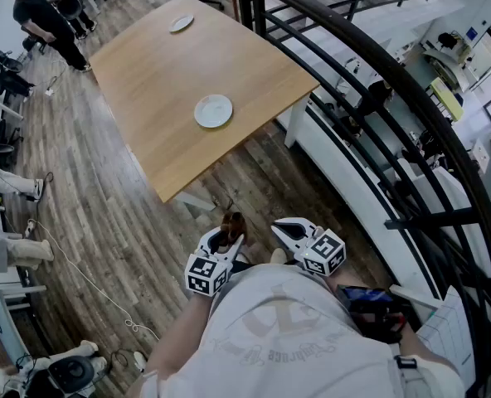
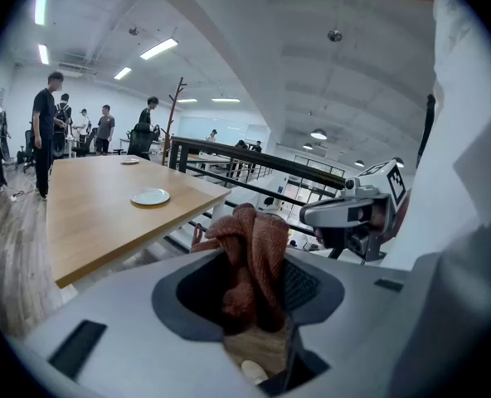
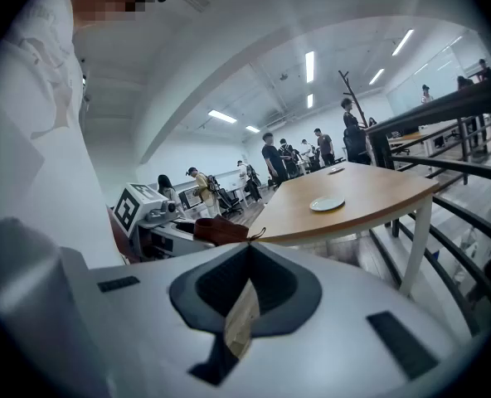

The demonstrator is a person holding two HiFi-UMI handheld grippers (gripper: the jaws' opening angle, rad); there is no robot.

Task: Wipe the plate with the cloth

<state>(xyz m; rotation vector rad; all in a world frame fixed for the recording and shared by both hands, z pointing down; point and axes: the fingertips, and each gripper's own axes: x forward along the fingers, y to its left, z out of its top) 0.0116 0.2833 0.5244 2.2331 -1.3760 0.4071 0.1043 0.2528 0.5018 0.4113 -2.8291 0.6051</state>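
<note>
Nearest to us, we hold both grippers close against our white shirt [image 1: 287, 338], well short of the bench. The left gripper [image 1: 228, 239] is pinching the cloth [image 2: 250, 251]. It is a reddish-brown, ribbed cloth, bunched between the jaws and standing up in a crumpled fold above them. Just beside it is the right gripper [image 1: 280, 225]. Its jaws are pressed together with nothing between them, and only a thin sliver of floor shows through the seam. The two grippers sit side by side without touching, their marker cubes turned towards us.

Beyond them lies a stretch of dark wood-plank floor [image 1: 121, 214], and then the near corner of the pale wooden bench [image 1: 158, 152]. The plate [image 1: 213, 111] is small, round and white. It rests flat on the bench near that corner, well apart from the cloth and both grippers. A second plate [image 1: 181, 23] sits further along the bench, towards its far end.

A black curved railing [image 1: 370, 65] runs along the bench's right side. At the far left, past the bench, a person in dark clothes [image 1: 42, 21] stands on the floor.
</note>
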